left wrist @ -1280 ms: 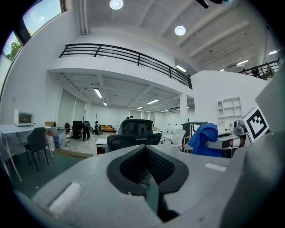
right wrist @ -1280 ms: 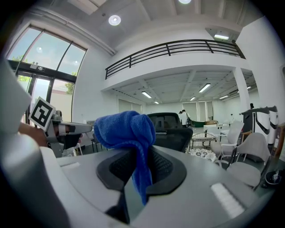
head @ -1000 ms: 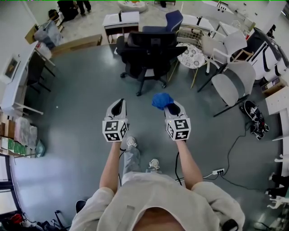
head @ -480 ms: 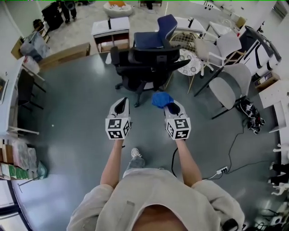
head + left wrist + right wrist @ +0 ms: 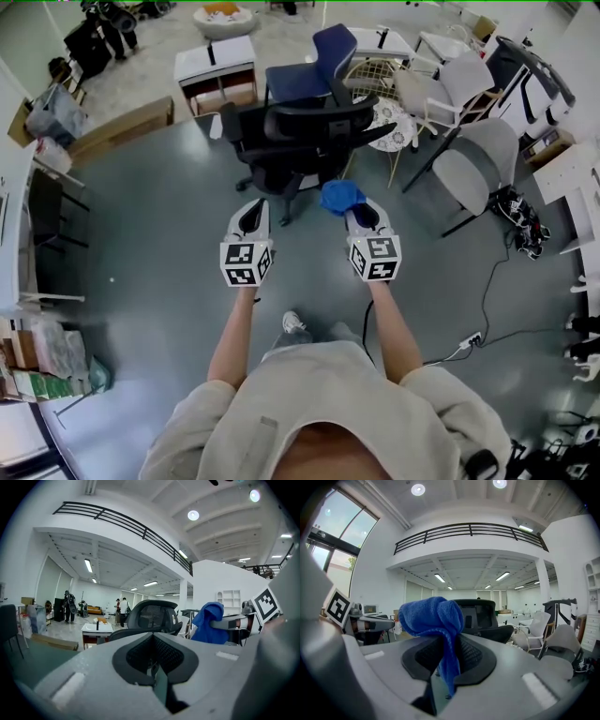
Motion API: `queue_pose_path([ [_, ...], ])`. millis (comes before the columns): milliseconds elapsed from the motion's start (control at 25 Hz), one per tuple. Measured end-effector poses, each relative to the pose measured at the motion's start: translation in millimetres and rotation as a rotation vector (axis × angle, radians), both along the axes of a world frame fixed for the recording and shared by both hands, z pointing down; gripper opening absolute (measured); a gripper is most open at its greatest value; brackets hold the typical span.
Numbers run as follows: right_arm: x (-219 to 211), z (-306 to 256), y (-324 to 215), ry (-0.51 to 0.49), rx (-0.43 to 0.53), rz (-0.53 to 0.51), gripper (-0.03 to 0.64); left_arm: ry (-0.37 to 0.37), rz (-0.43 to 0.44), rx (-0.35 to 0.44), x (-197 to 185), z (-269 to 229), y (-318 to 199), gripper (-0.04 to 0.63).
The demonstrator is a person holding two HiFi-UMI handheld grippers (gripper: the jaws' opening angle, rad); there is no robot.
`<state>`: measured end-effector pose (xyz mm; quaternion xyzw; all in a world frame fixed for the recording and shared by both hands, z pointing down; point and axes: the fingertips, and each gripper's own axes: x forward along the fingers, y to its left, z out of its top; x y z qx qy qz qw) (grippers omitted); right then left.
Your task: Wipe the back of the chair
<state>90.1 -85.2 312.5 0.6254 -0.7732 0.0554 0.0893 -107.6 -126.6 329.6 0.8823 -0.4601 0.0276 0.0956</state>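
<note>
A black office chair stands on the grey floor ahead of me, its mesh back toward me. My right gripper is shut on a blue cloth, which bunches above its jaws and hangs between them. The cloth sits just short of the chair's back. My left gripper is shut with nothing in it and is held level with the right one, a little short of the chair.
Behind the black chair stand a blue chair, a white desk, a round patterned table and grey chairs. A cable and power strip lie on the floor at the right. People stand far off.
I have walked forward: the black chair has come closer to both grippers. Both grippers kept their pose, and the right one still holds the cloth.
</note>
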Motion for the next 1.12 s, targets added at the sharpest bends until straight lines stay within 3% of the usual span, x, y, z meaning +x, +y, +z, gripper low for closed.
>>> queue_pose_path([
  [240,3,13,-23,0.008,-0.014,-0.026,0.069,-0.009,-0.012,-0.041,3,23,-16,0.005],
  [600,23,52,-57,0.000,-0.028,-0.107,0.067,-0.020,-0.112,-0.092,18,74,-27,0.005],
  [880,39,97,-72,-0.023,-0.041,-0.179,0.069,-0.051,-0.222,-0.075,21,103,-37,0.005],
  [1120,33,128,-82,-0.019,-0.051,-0.206,0.069,-0.058,-0.233,-0.062,18,124,-40,0.005],
])
